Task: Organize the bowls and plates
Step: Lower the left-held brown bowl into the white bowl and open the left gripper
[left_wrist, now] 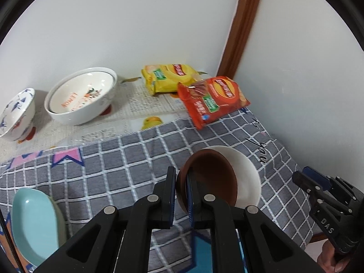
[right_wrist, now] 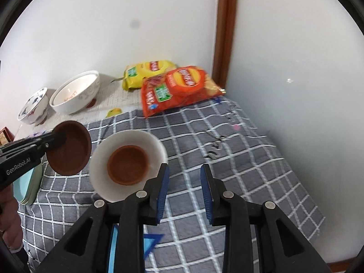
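My left gripper (left_wrist: 181,177) is shut on the rim of a small brown bowl (left_wrist: 211,177), held tilted above the checked cloth; it also shows in the right wrist view (right_wrist: 70,147). Beside it a white bowl (right_wrist: 141,141) stands on the cloth with another brown bowl (right_wrist: 128,165) inside. My right gripper (right_wrist: 184,177) is open and empty, just right of the white bowl. A large white bowl with orange print (left_wrist: 82,95) and a blue-patterned bowl (left_wrist: 17,113) stand at the back left. Stacked pale blue and green plates (left_wrist: 34,225) lie at the left.
A yellow snack bag (left_wrist: 168,77) and a red snack bag (left_wrist: 211,100) lie at the back near the wall corner. White walls (right_wrist: 295,68) close the right and back sides. The grey checked cloth (right_wrist: 227,147) covers the table.
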`<move>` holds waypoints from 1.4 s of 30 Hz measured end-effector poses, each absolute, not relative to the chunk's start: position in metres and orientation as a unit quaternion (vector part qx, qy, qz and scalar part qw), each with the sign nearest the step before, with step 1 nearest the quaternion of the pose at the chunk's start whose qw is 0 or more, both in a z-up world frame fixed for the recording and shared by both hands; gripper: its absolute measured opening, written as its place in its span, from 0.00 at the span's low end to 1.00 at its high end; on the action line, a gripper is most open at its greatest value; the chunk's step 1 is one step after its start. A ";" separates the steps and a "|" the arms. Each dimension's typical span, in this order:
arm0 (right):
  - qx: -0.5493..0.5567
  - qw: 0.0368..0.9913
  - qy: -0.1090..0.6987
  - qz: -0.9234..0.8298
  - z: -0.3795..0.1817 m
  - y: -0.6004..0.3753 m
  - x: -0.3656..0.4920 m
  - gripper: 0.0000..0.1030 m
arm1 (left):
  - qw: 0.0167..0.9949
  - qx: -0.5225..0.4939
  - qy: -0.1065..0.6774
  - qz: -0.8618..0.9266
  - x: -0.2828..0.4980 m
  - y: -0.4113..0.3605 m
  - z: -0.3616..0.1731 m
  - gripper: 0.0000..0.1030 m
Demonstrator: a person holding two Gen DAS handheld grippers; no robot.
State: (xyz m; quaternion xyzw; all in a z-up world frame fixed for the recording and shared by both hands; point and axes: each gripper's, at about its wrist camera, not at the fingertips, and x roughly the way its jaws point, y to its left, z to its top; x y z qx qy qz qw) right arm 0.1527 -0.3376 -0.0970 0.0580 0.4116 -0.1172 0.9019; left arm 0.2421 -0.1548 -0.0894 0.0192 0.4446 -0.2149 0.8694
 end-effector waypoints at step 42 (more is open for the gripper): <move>0.090 0.888 0.433 -0.123 -0.126 -0.364 0.142 0.28 | 0.847 0.036 0.482 -0.222 0.266 -0.197 -0.135 0.09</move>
